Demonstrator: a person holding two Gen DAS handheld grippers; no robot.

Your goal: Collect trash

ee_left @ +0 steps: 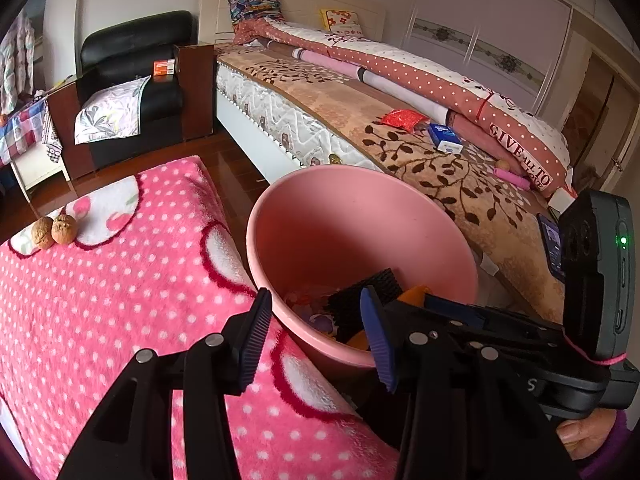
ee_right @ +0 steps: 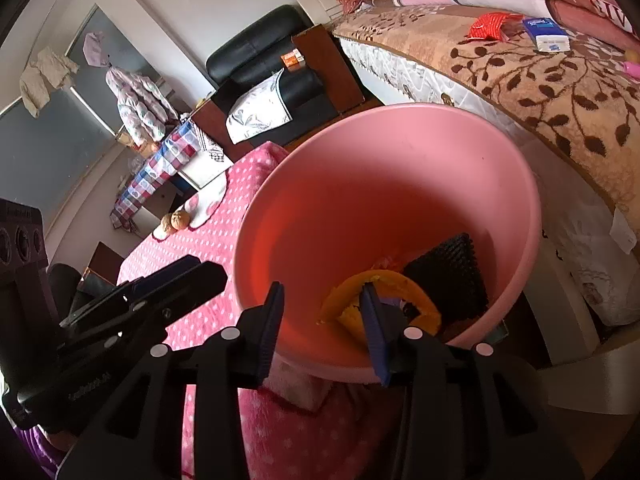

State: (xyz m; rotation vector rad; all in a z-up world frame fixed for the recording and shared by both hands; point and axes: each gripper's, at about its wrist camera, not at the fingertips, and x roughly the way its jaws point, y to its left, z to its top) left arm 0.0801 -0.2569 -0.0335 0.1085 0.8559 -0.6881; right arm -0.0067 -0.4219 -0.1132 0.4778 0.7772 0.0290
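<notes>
The left claw (ee_left: 318, 336) stands spread over the near rim of the pink bin (ee_left: 280, 208), with nothing between its pads; its left finger hangs over the blanket (ee_left: 120, 300), its right finger over the bin's mouth. The right claw (ee_right: 324, 330) is spread too, nothing pinched, both fingers angled down into the bin (ee_right: 400, 152). In the left view the right claw's body reaches in from the lower right, with a hand (ee_left: 584, 432) in a purple sleeve under it.

The bin stands upright with its mouth up, set against the edge of the pink dotted blanket. At its bottom lies the trash: a curved orange peel (ee_right: 400, 284) arching crosswise just past the right claw's tips, and a black ridged piece (ee_right: 448, 276) leaning against the far right wall, long axis tilted up toward the rim. Some smaller scraps lie under them, too mixed to tell apart.

Further along the blanket two walnuts (ee_left: 54, 231) sit side by side, touching, well apart from the bin.

Right of the bin runs the bed (ee_left: 400, 160), its leaf-patterned cover carrying a red packet (ee_left: 400, 118), a blue-and-white box (ee_left: 444, 138) just beside it, and a pink item (ee_left: 514, 178) nearer the rolled quilt. Beyond the blanket stands a black armchair (ee_left: 136, 52) with a cloth draped over its seat.
</notes>
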